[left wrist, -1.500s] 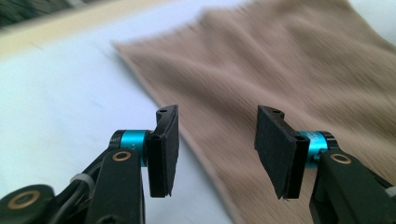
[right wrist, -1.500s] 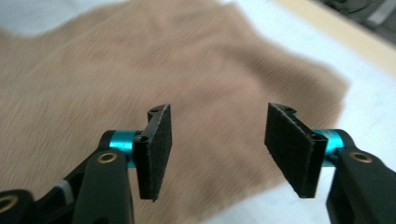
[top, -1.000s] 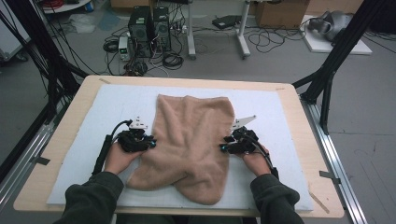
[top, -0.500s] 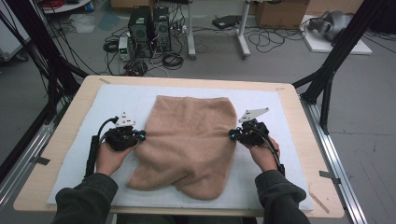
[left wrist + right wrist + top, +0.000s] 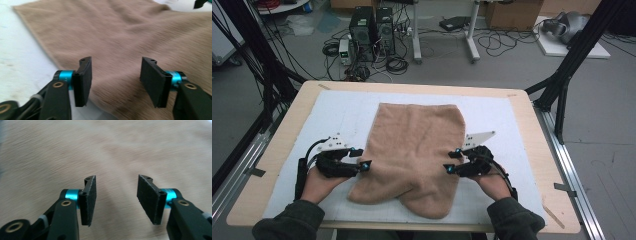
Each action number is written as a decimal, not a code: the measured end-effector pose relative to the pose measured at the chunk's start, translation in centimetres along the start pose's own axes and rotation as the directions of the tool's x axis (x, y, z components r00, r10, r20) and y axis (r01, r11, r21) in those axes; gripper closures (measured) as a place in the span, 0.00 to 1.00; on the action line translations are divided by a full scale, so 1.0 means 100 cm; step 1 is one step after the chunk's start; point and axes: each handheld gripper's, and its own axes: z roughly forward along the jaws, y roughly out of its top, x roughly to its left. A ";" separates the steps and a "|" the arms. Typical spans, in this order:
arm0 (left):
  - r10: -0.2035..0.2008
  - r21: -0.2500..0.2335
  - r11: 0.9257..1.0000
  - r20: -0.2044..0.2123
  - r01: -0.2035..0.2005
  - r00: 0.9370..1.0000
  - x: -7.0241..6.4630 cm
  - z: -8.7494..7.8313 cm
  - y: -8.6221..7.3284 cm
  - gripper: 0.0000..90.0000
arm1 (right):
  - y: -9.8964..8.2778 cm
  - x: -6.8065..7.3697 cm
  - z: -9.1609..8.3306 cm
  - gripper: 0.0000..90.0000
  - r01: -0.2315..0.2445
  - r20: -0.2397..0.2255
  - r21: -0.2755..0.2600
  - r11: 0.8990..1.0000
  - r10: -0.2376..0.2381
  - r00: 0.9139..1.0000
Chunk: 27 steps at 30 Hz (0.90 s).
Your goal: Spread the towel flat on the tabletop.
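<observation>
A pale wooden surface (image 5: 277, 165) carries a white mat (image 5: 347, 107), and a tan towel (image 5: 414, 145) lies spread on its middle. Behind it, computer towers (image 5: 372, 27) and tangled cables (image 5: 362, 65) sit on the grey floor. Half a second ago both tongs pinched the towel's side edges; now the left tongs (image 5: 360, 158) and right tongs (image 5: 450, 161) have just been opening, stand apart with nothing gripped, and hover nearer the person over the towel's edges. No writing is legible.
</observation>
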 end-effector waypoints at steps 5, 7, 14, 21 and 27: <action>0.054 0.069 0.996 0.043 -0.057 0.998 -0.011 0.006 -0.014 0.47 | -0.021 0.033 0.012 0.53 0.020 -0.088 0.054 0.998 -0.016 0.996; 0.073 0.119 0.990 0.077 -0.082 0.994 -0.013 0.015 -0.018 0.60 | -0.026 0.040 0.021 0.56 0.041 -0.102 0.085 0.996 -0.033 0.994; 0.074 0.137 0.987 0.059 -0.082 0.995 -0.011 0.025 -0.017 0.87 | -0.030 0.039 0.032 0.93 0.042 -0.084 0.076 0.996 -0.035 0.996; -0.011 -0.011 1.000 -0.066 0.010 0.998 0.008 0.013 0.015 0.89 | -0.010 0.010 0.003 0.95 0.019 0.026 -0.002 1.000 -0.019 0.999; -0.096 -0.004 0.995 -0.179 0.097 0.979 0.045 0.050 0.040 0.89 | 0.011 -0.049 0.001 0.95 -0.059 0.139 -0.012 0.998 0.061 0.988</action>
